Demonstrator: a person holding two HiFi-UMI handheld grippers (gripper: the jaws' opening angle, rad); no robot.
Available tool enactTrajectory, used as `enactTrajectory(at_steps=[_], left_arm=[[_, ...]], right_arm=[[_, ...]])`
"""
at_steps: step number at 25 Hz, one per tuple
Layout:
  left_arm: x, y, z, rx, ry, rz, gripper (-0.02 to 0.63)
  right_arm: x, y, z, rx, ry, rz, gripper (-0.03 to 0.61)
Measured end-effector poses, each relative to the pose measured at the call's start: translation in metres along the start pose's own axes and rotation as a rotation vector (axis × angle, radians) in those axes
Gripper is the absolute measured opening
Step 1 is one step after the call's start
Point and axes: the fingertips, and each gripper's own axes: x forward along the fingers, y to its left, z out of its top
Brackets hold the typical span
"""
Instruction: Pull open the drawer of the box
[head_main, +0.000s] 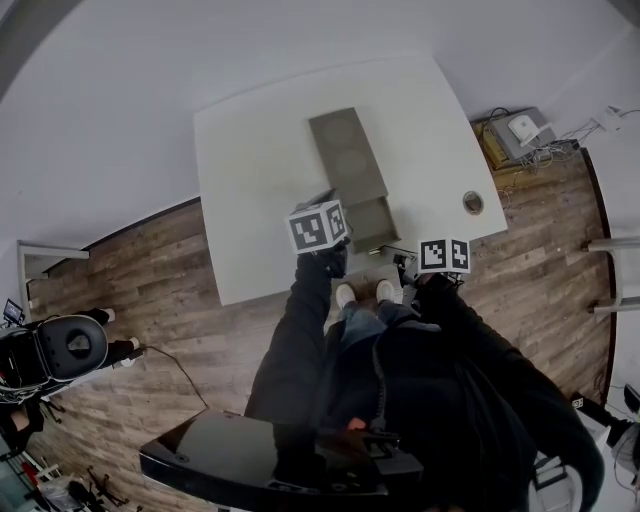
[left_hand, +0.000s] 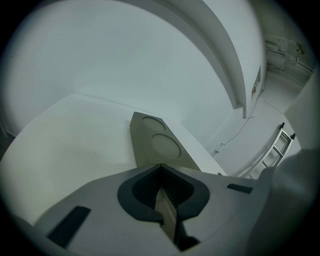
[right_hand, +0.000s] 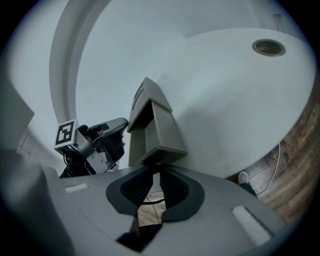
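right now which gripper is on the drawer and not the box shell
The right gripper: its jaws pinch the front lip of the pulled-out drawer. The left gripper clamps an edge of the box.

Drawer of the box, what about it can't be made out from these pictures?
- Drawer inside: too small in the head view, in shadow in the right gripper view.
- Drawer handle or lip: right gripper view, hidden where the right gripper fingers converge; whether they pinch it is unclear.
- Box near left corner: head view, covered by the left gripper marker cube.
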Motion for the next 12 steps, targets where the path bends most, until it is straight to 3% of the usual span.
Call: enactTrajectory(at_steps=[12], left_arm=[[0.0019,0.0012,0.0021,-0.001,0.001,0.004,-0.003]], right_arm=[[-0.0012,-0.0003,-0.0012,0.001,0.003,-0.002,0.044]])
